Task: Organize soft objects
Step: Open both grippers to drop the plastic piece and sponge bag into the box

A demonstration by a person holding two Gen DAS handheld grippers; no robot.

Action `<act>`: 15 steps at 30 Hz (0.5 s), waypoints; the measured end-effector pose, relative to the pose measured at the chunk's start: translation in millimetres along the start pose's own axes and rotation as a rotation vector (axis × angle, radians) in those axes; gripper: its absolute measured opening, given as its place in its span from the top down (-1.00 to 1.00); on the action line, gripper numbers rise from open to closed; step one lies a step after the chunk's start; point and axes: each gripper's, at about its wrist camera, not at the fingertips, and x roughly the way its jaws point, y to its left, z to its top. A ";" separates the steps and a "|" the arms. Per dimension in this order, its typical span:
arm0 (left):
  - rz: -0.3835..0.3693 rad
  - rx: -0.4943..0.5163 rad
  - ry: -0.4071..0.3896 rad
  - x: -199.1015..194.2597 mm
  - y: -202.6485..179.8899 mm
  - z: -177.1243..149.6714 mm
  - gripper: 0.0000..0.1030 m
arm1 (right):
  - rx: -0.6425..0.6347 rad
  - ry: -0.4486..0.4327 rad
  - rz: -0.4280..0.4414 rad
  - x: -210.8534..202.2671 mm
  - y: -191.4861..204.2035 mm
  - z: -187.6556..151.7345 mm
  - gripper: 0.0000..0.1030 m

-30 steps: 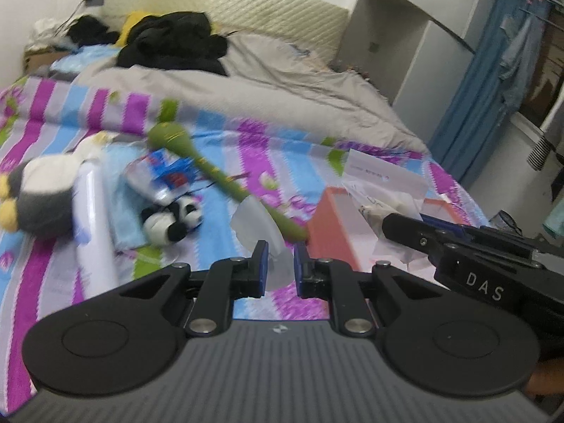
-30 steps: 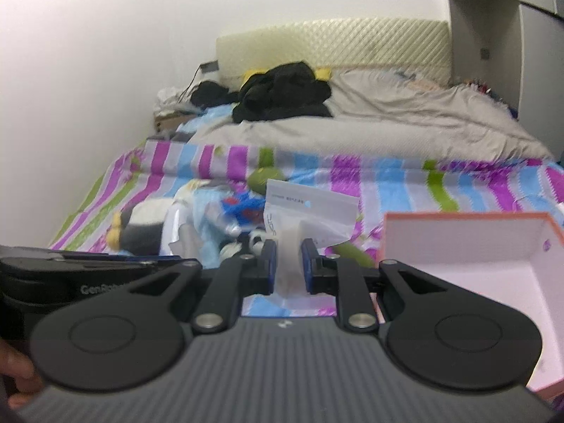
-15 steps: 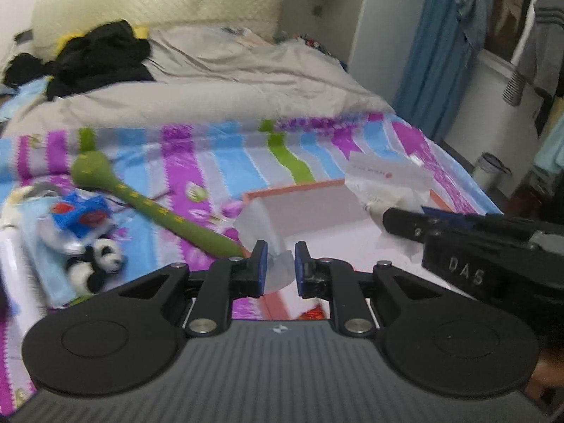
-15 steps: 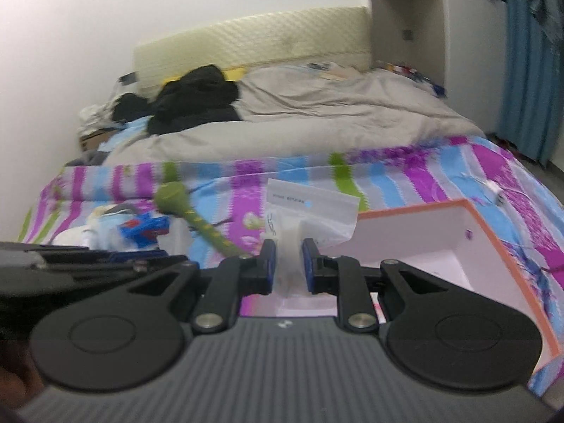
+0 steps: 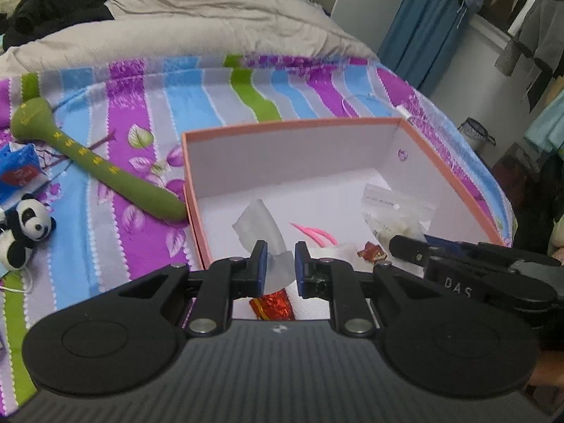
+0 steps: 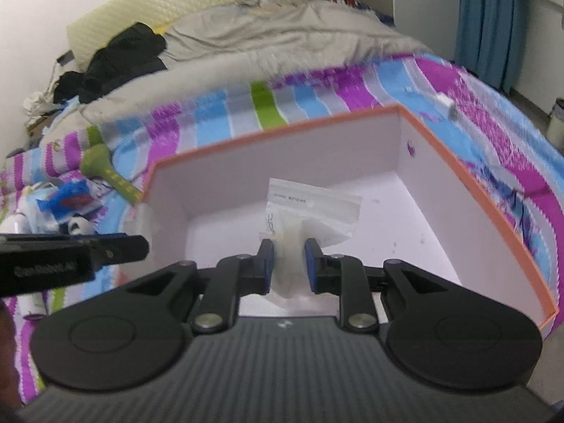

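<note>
An orange-rimmed white box [image 5: 352, 122] lies open on the striped bedspread; it also shows in the right wrist view [image 6: 268, 134]. My left gripper [image 5: 277, 268] is shut on a crumpled translucent plastic bag [image 5: 259, 224] and holds it over the box's near left part. My right gripper [image 6: 288, 266] is shut on a clear zip bag with white contents [image 6: 313, 208], held over the box's inside. The zip bag also shows in the left wrist view [image 5: 394, 216]. A pink item [image 5: 313, 234] and red wrappers [image 5: 273, 308] lie in the box.
Left of the box lie a long green plush [image 5: 95, 165], a small panda toy [image 5: 26, 227] and a blue packet [image 5: 19, 172]. A grey duvet [image 5: 197, 24] and black clothes [image 5: 56, 0] cover the bed's far end. Blue curtains [image 5: 433, 17] hang at the right.
Both grippers have swung right and forward from the toys to above the open box, each still holding its bag. The box's inside is now in view.
</note>
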 end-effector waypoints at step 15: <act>0.007 0.045 -0.011 -0.9 -15.3 -6.8 -0.04 | 0.074 0.018 0.017 -0.8 -19.0 -8.1 -0.05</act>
